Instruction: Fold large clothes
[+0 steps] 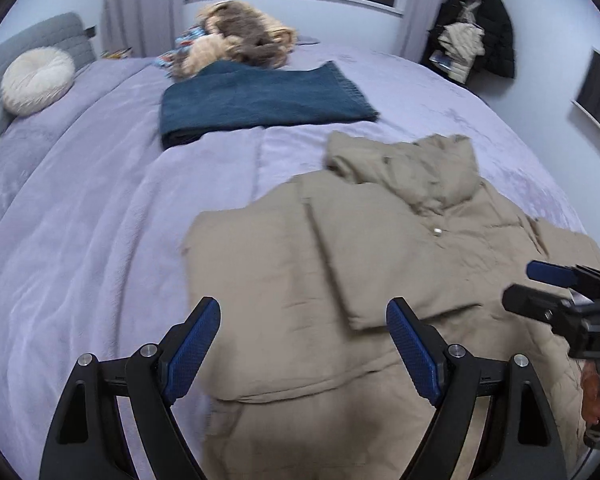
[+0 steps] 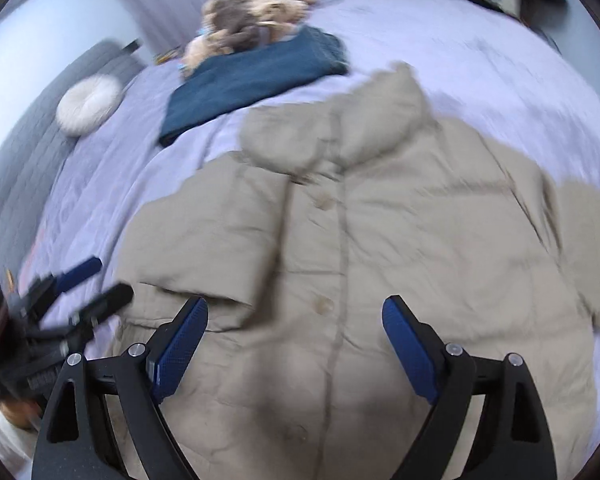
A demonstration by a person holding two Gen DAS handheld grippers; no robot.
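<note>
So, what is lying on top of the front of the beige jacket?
One sleeve is folded across the beige jacket front, covering that side. The button placket stays visible beside it. Whatever is beneath the sleeve cannot be seen.

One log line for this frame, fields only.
stage: one sleeve folded over coat front, other still out | left gripper: open, empty | right gripper: open, empty | coat flat on bed

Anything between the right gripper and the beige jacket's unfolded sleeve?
Nothing visible. The right gripper hangs open over the beige jacket; the unfolded sleeve lies bare on the purple bedspread. The folded blue blanket sits well beyond the collar.
</note>
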